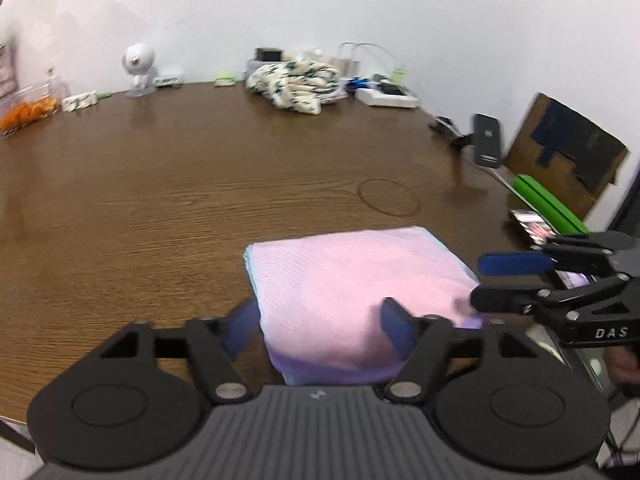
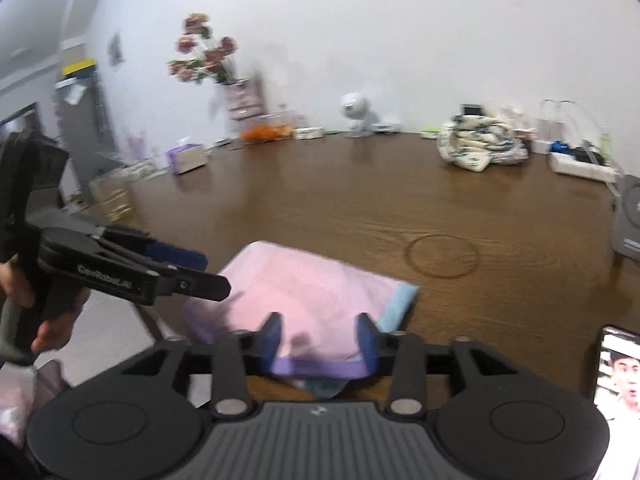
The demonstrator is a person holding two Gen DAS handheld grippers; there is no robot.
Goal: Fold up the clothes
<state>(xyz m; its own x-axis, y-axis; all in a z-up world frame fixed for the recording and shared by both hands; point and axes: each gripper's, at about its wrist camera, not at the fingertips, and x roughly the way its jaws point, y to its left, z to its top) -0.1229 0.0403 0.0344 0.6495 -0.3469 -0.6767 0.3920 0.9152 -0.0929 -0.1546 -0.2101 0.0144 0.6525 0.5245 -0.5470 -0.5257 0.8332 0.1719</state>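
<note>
I am hovering my left gripper (image 1: pixel 320 326) and right gripper (image 2: pixel 320 340), fingers apart, over the cloth's (image 1: pixel 352 280) near edge (bodies reading "DAS" and "GenRobot.AI").

**Folded garment at the near edge of the table**

A pink mesh-textured garment (image 1: pixel 352 288) lies folded into a compact, roughly rectangular stack on the brown wooden table (image 1: pixel 160 184). Light blue fabric shows along its left and far edges in the left wrist view, and at the right-hand corner in the right wrist view (image 2: pixel 312 300). A lilac band runs along the near edge. The top surface is flat and smooth. A second, crumpled garment (image 1: pixel 294 82), cream with dark green print, lies heaped at the far side of the table.
</note>
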